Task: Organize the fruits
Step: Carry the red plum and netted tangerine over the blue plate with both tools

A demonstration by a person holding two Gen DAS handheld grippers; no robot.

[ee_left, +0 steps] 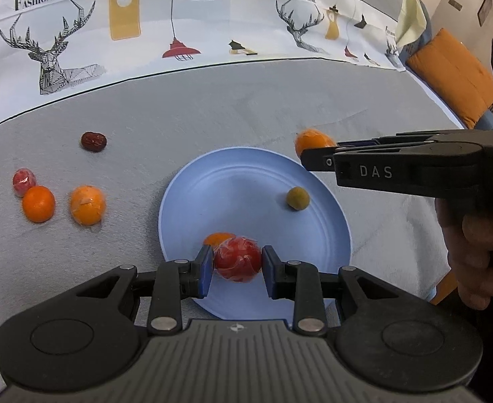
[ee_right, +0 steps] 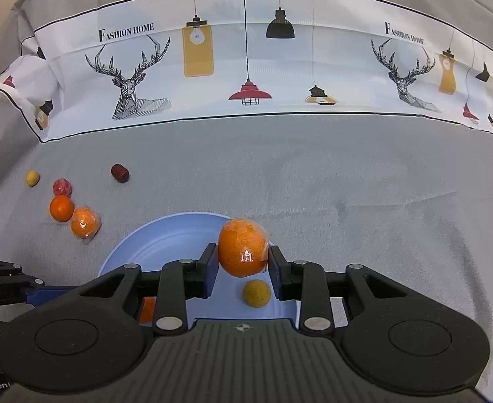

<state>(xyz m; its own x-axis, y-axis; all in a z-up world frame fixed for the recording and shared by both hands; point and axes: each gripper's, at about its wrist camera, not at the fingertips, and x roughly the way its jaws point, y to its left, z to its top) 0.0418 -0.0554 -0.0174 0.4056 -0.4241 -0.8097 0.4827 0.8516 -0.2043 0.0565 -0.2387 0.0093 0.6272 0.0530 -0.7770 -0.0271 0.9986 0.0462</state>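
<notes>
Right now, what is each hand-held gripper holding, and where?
Left hand-held gripper: red fruit, by its sides. Right hand-held gripper: orange, by its sides.

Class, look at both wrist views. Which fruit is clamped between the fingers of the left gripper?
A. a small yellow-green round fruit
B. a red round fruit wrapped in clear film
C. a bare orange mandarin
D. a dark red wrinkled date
B: in the left wrist view the left gripper has its blue pads pressed on either side of the red round fruit wrapped in clear film, above the light blue round plate.
</notes>
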